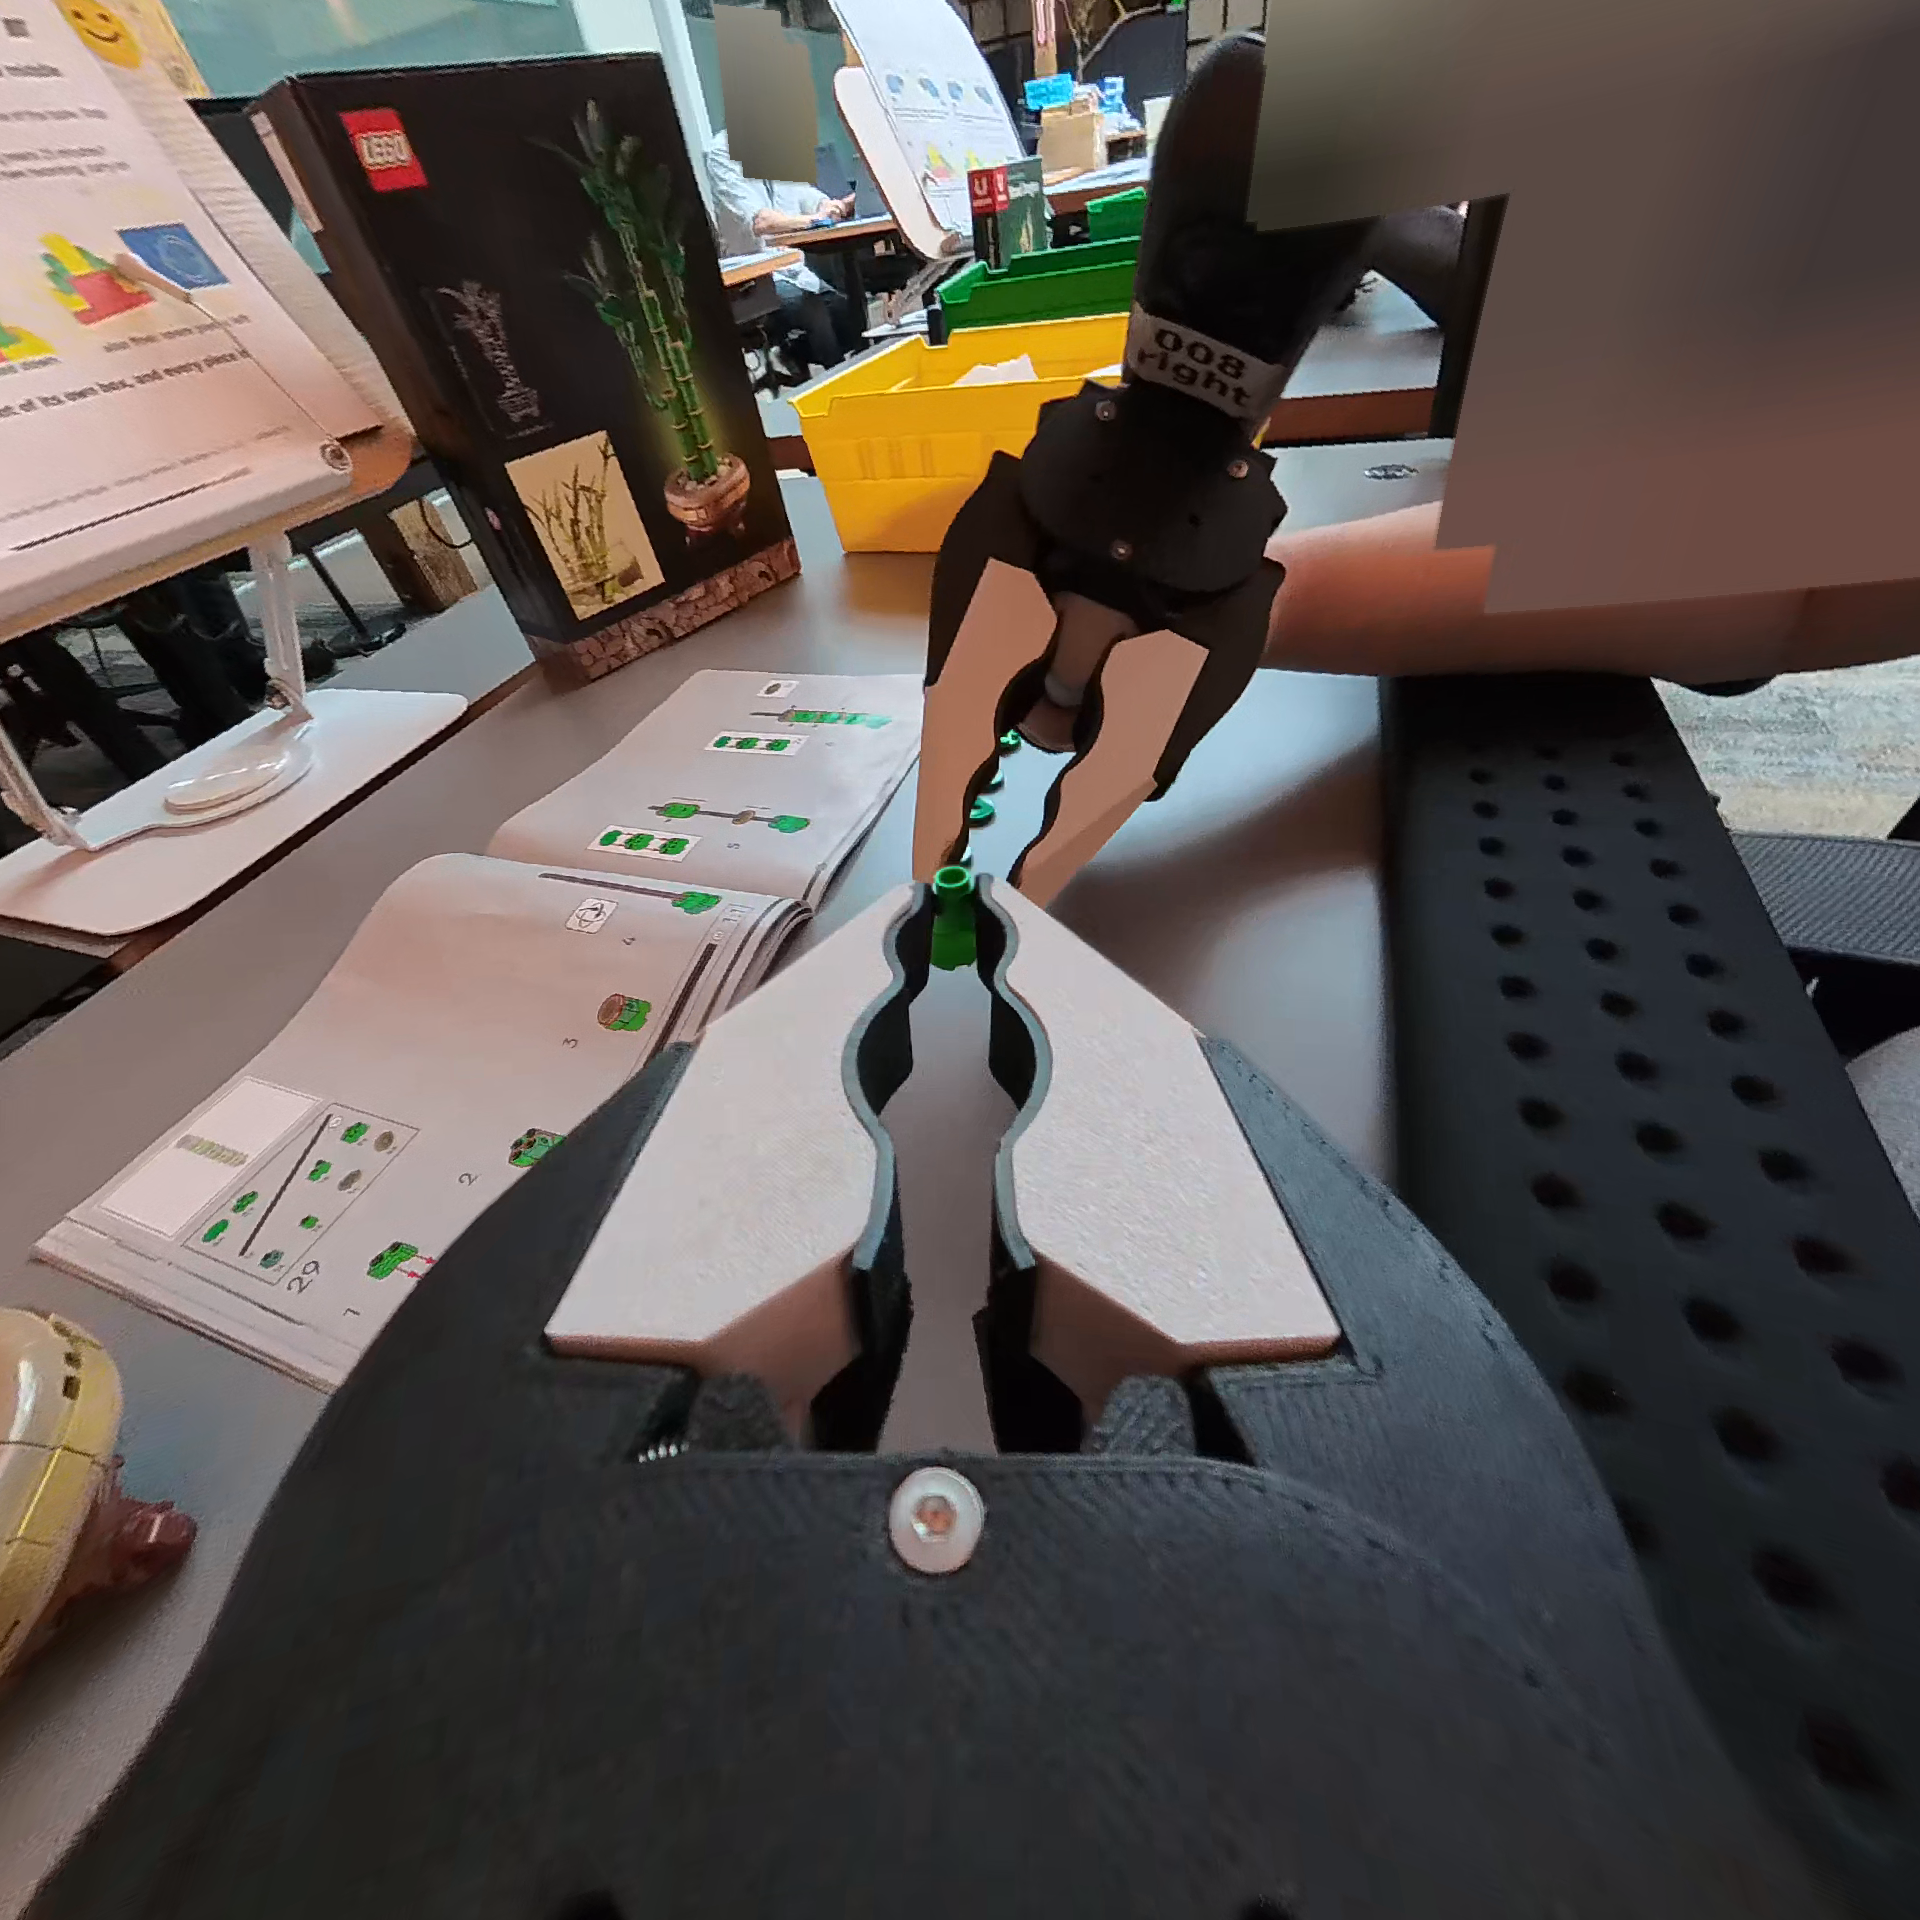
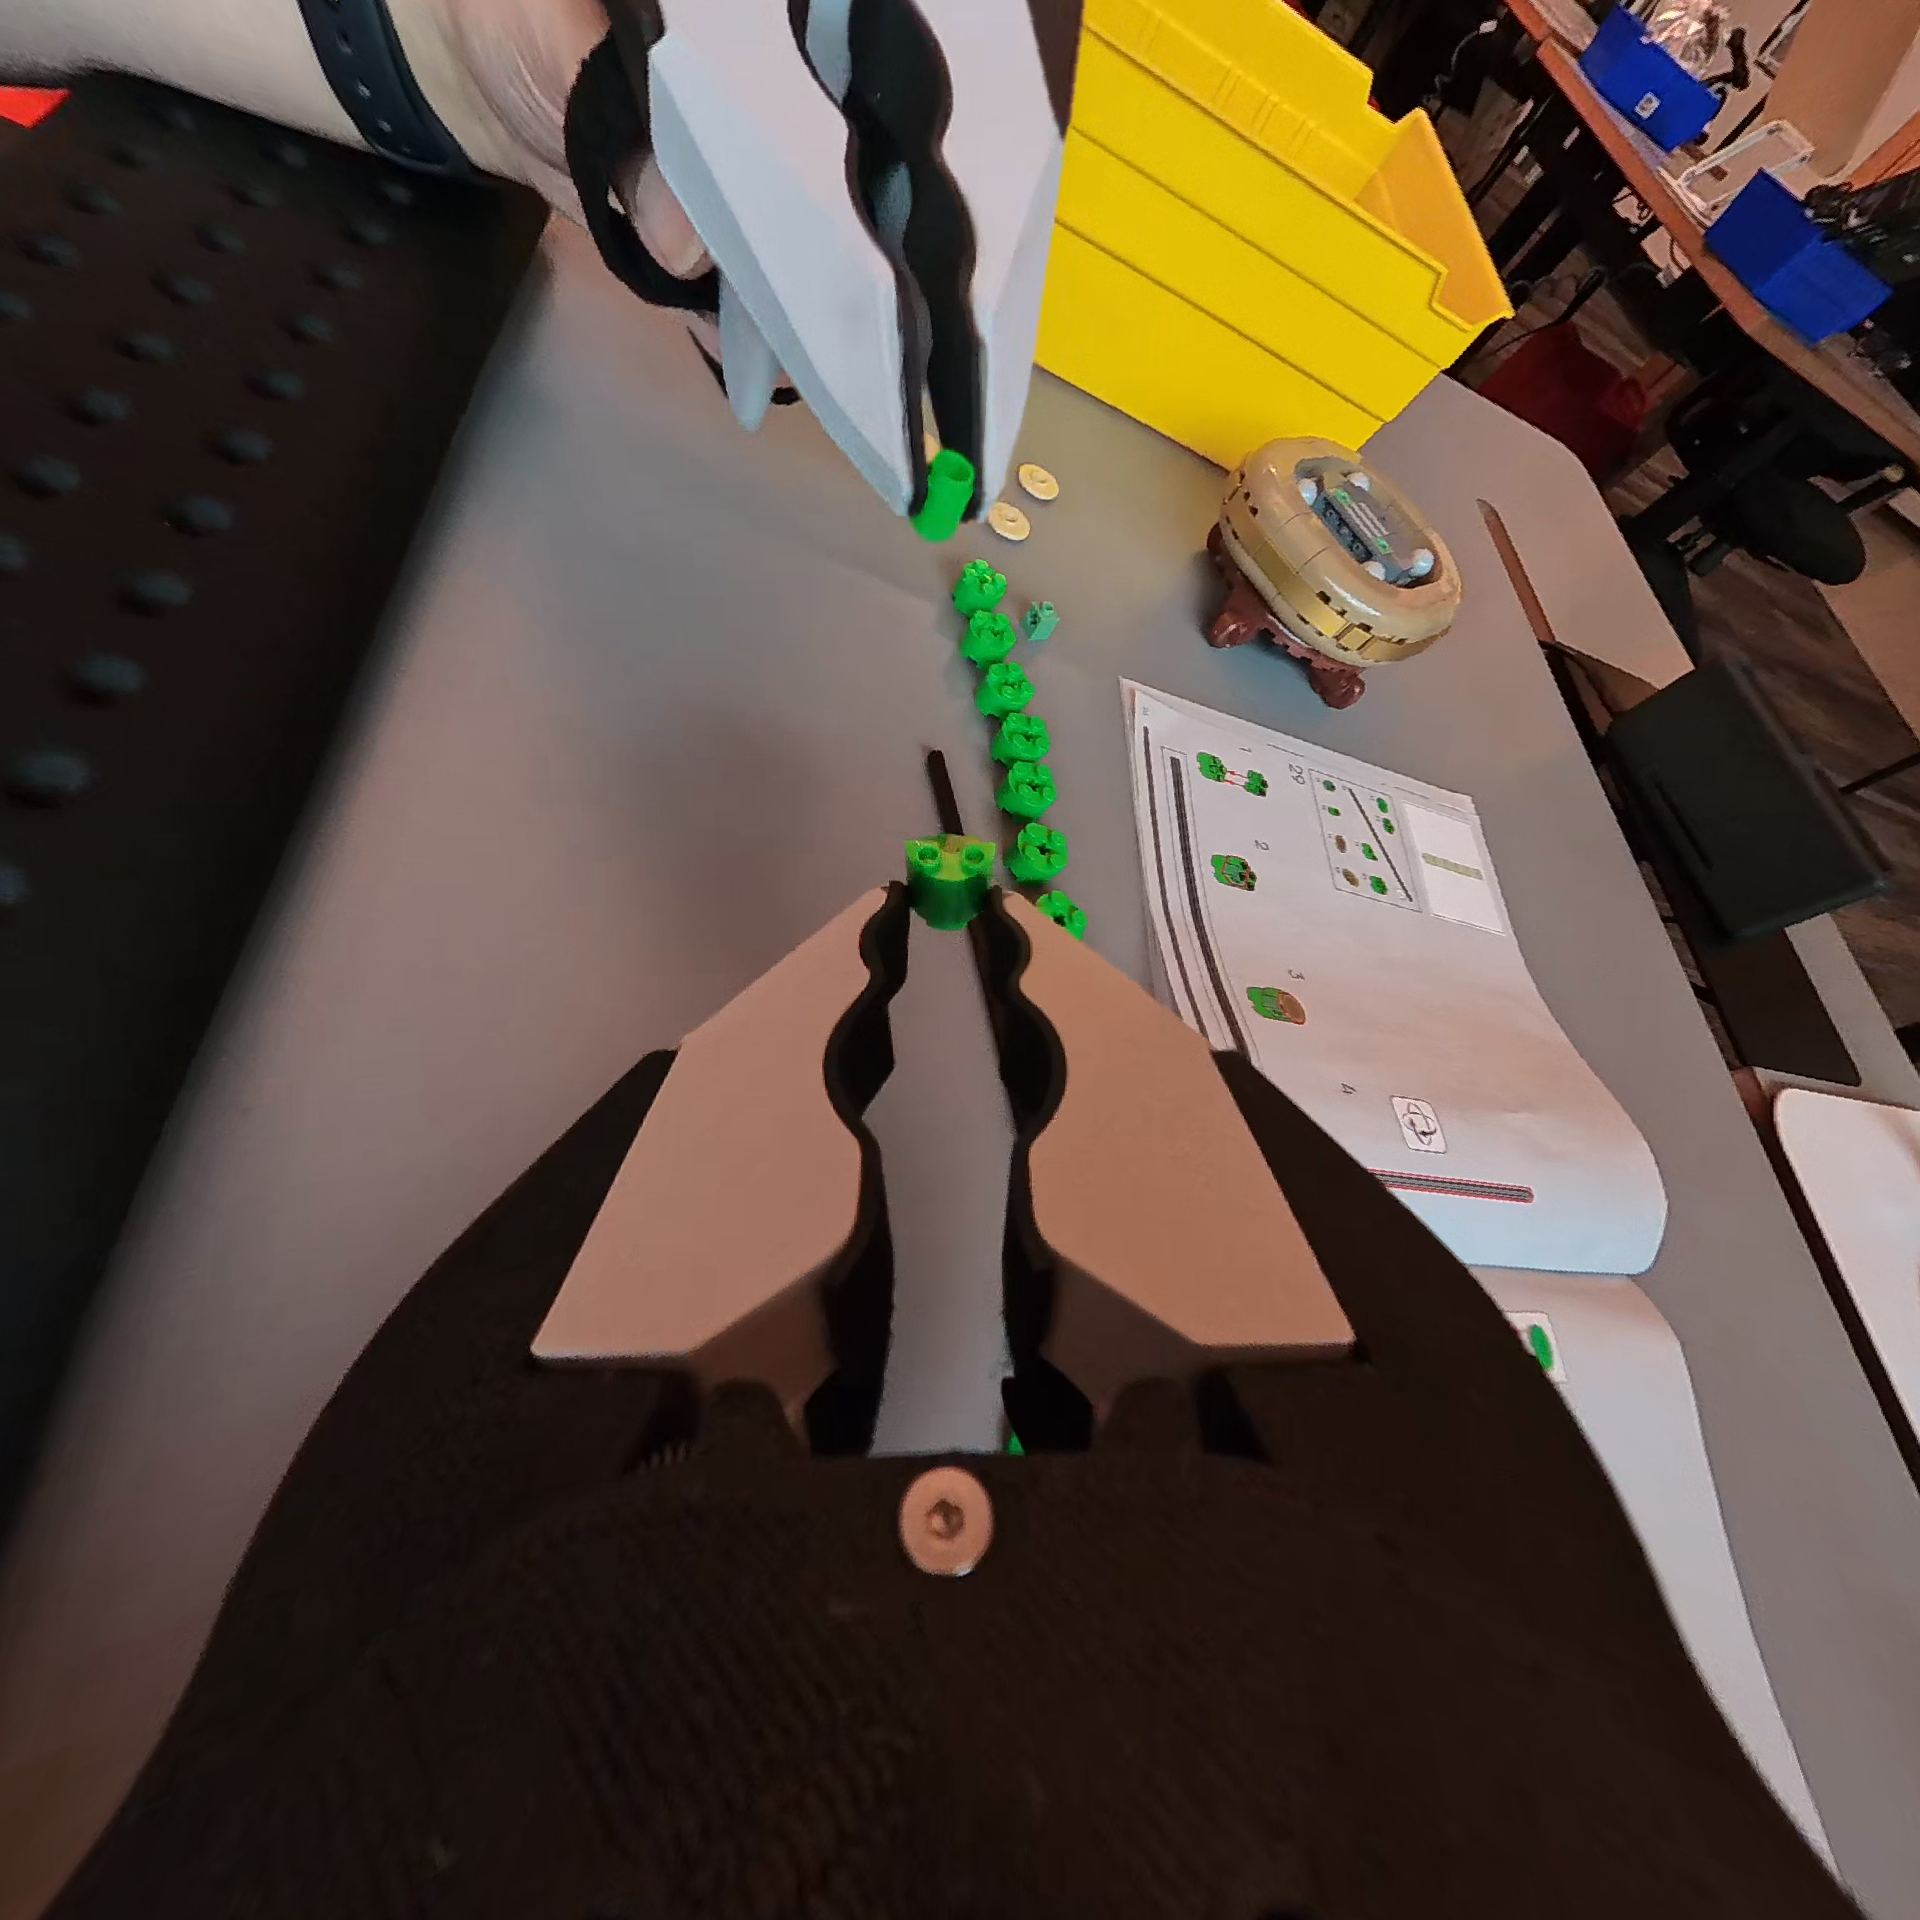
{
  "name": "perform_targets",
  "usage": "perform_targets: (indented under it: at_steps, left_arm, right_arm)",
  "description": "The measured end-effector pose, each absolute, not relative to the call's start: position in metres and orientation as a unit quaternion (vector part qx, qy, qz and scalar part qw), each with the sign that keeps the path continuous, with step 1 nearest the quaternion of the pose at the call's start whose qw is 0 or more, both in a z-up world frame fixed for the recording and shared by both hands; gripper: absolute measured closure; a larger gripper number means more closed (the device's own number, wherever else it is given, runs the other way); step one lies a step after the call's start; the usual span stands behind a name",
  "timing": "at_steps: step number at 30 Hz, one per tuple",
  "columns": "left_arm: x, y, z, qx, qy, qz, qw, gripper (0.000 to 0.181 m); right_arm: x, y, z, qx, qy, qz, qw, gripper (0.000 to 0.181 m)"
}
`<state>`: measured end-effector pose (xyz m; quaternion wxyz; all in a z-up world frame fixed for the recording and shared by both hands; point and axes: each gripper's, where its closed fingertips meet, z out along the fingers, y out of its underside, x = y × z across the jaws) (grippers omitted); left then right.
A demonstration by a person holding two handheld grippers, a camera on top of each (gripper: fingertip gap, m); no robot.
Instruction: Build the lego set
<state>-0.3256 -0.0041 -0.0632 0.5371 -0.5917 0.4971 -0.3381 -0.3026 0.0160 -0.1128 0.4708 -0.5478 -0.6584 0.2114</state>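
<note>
Grey counter in a busy workshop, set out for a plant-model build. Along one edge, a black perforated mat; at the far side, a yellow bin and a dark set box picturing bamboo. Open instruction booklet flat on the counter, a gold-and-brown pot base just beyond it in the right wrist view. Between mat and booklet, a row of green round bricks beside a thin black rod, with two tan round plates and one small pale-green piece near the row's far end. Left hand-held gripper closed on a small green cylinder piece, held at the fingertips above the counter. Right hand-held gripper clamped on a green round brick over the black rod, facing the left one across the row, the two tips near but apart.
</note>
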Motion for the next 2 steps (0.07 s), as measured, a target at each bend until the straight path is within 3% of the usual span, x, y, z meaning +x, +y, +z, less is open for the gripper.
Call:
perform_targets:
  at_steps: [2]
  left_arm:
    - [-0.3239,-0.0057,-0.0661,-0.592,0.505,-0.335,0.532,0.175]
  right_arm:
    - [-0.3035,0.0126,-0.1121,-0.545,-0.66,0.224,0.467,0.168]
